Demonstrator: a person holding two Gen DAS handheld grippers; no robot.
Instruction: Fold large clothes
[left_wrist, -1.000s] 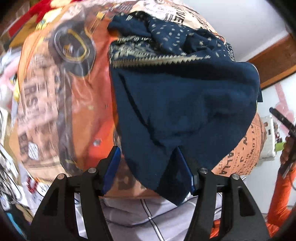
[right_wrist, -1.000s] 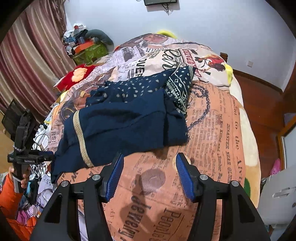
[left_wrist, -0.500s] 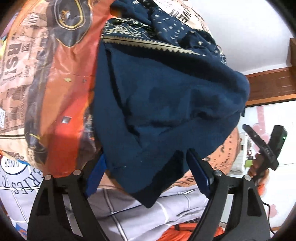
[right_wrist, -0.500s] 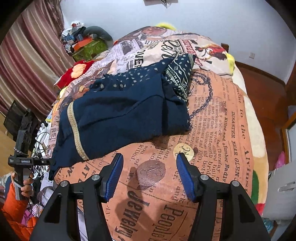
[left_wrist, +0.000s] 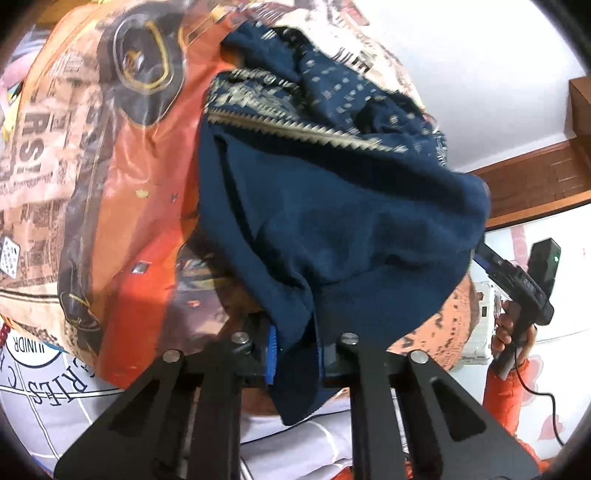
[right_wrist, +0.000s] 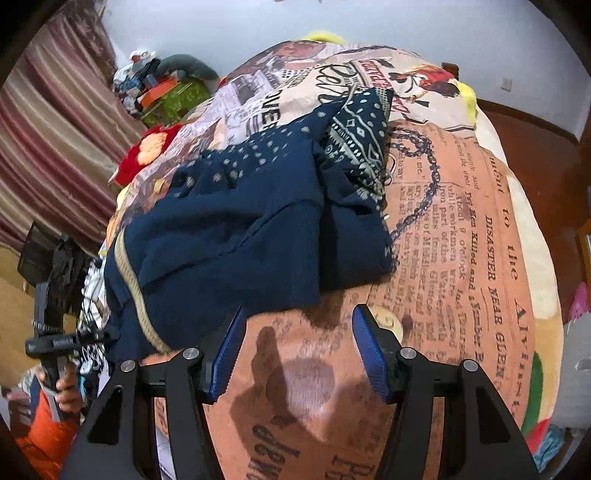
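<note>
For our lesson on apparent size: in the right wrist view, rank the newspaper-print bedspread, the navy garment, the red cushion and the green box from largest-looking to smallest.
1. newspaper-print bedspread
2. navy garment
3. green box and red cushion look alike in size; both sit far back, so I won't rank them.

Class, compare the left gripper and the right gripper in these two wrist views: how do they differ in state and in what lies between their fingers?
1. The left gripper is closing, its jaws nearly together; the right gripper stands wide apart.
2. The left gripper pinches a corner of the navy garment; the right gripper has only the printed blanket showing between its fingers, just short of the garment's edge.

Both have black frames, blue pads and point down at the bed.
</note>
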